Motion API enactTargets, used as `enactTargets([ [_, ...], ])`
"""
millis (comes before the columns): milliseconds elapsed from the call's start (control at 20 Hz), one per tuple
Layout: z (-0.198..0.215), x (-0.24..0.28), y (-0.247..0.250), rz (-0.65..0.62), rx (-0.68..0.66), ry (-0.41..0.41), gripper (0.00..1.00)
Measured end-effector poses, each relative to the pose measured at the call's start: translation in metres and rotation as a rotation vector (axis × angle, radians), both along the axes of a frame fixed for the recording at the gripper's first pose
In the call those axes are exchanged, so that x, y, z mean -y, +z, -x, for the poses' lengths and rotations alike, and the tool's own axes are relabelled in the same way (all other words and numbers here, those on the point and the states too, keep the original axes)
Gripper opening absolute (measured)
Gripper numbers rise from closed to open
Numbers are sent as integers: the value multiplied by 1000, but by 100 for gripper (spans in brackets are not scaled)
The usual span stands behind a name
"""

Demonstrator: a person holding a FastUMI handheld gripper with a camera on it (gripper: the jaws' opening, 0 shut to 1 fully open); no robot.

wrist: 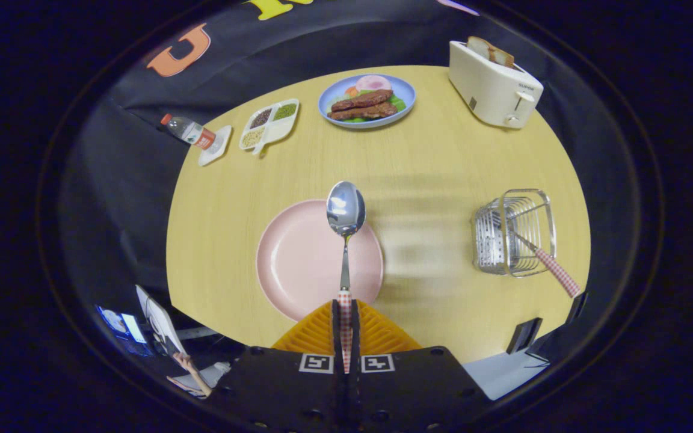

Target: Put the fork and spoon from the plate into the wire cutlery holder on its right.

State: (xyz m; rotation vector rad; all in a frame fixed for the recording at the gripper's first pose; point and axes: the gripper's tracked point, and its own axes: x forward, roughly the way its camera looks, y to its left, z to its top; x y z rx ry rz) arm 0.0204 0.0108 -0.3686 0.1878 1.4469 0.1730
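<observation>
Spoon (346, 240) handle sits clamped between the two fingers of the tool (345, 313), both of them pressing on its red-and-white checked grip, so the tool is clenched on it. Its metal shaft runs straight ahead from the fingers and the shiny bowl rises over the far rim of the pink plate (304, 258), facing the camera. Whether the spoon touches the plate cannot be told from this angle. The plate lies just ahead of the fingers on the pale wooden tabletop (431, 168) and shows nothing else on its surface.

To the right of the plate, well apart from it, stands the wire cutlery holder (515, 234). The fork (539, 255) is in it, leaning at a slant, tines down inside the wires and the checked handle sticking out over the near right side.

Beyond the plate, at the far side of the tabletop, a blue plate (366, 102) carries slices of meat with some greens and a pink slice. Right of it a cream toaster (494, 84) holds bread in its slot. Left of the blue plate is a white divided tray (269, 123) with grains in its compartments, and farther left a small bottle (189, 130) lies on its side with its base over a white square dish (214, 147).
</observation>
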Motion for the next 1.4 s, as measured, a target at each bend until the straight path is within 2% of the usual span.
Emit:
enactTargets([
  [350,-9,71,45,-6,17,45,2],
  [750,-7,140,54,25,-19,78,2],
  [1100,13,188,37,88,-146,153,2],
  [1400,15,203,20,121,-285,208,2],
])
